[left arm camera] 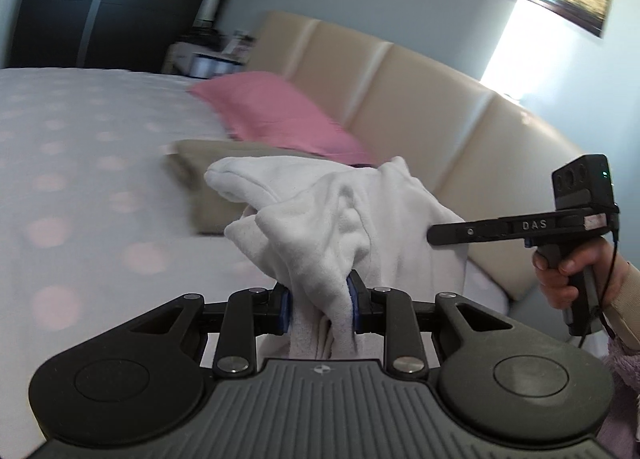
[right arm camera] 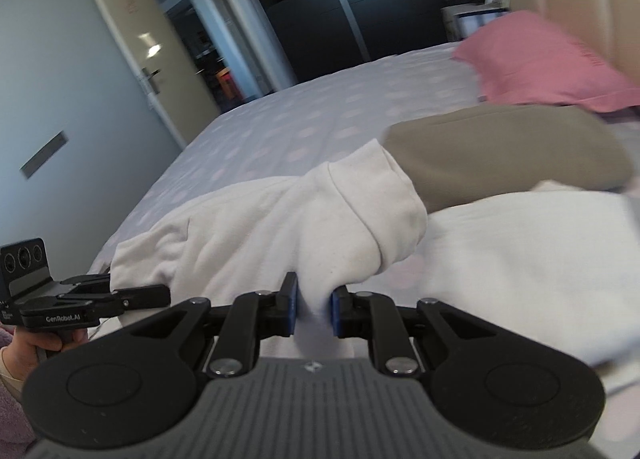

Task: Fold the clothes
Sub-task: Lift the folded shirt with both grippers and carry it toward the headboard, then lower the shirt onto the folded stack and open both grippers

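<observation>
While the left gripper (left arm camera: 320,309) clamps 1 bunched edge of the white fleece garment (left arm camera: 332,219), the right gripper (right arm camera: 314,309) pinches another, above the dotted white bedspread (left arm camera: 80,163).

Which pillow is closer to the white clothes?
The tan pillow; it lies right behind the white garment. The pink pillow sits farther back by the headboard.

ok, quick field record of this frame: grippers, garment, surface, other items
left gripper: jaws shut on white garment
right gripper: jaws shut on white garment
white garment: bunched, lifted above the bed between both grippers
surface: bed with pink-dotted cover
other items: pink pillow at the headboard; folded tan cloth in front of it
</observation>
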`<state>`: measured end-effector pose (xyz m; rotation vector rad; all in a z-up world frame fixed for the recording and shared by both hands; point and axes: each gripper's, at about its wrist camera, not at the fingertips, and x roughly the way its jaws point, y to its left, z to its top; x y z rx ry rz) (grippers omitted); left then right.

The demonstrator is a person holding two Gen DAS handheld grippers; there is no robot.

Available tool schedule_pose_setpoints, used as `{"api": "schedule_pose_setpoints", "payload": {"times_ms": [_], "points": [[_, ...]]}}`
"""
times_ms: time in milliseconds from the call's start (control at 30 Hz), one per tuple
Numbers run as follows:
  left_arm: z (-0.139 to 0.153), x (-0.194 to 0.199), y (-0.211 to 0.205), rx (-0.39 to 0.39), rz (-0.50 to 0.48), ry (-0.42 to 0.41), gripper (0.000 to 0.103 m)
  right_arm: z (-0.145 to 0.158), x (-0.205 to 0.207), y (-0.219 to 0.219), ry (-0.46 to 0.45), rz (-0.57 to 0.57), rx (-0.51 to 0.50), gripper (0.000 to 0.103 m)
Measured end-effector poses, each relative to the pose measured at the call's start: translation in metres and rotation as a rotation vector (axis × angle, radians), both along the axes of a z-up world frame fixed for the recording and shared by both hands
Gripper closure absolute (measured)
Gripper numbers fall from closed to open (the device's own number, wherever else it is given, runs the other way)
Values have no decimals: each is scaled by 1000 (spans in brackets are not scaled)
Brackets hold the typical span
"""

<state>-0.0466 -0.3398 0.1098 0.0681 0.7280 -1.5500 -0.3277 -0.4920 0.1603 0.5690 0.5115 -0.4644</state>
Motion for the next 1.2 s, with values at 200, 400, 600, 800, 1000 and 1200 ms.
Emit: {"api": "schedule_pose_setpoints", "payload": {"times_ms": [200, 400, 600, 800, 1000, 1200], "points": [[3, -56, -76, -14, -133, 12, 80, 24, -60, -39, 49, -91, -40, 85], [-6, -94, -142, -12, -223, 28, 80, 41, -106, -82, 100, -158, -74, 85], [-33, -103, -184, 16, -259, 73, 80, 39, -121, -128, 156, -188, -77, 85], [-58, -88, -228, 65, -245, 65, 80, 13, -105, -177, 194, -189, -67, 85], [-88, -48, -259, 136, -219, 56, 80, -27, -63, -225, 213, -148, -37, 85], [-124, -20, -283, 191, -219, 76, 79, -75, -40, -261, 231, -154, 10, 85]]}}
